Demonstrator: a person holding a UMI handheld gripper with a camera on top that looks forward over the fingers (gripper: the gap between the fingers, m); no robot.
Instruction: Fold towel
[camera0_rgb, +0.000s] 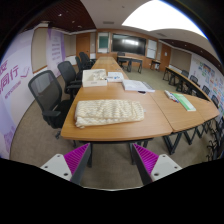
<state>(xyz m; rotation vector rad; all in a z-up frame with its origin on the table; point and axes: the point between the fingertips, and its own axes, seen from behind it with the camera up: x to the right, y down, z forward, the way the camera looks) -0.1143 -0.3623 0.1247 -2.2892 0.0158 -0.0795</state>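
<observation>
Facing ribbed, folded towel (109, 112); tongs (110, 160) open.

Folded towel (109, 112) on wooden table (150, 125)

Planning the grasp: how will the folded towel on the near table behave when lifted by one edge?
The towel looks soft and layered, so it will probably sag and unfold. It seems light, likely sliding on the smooth wooden table if pushed. The tool is open, short of it.
</observation>
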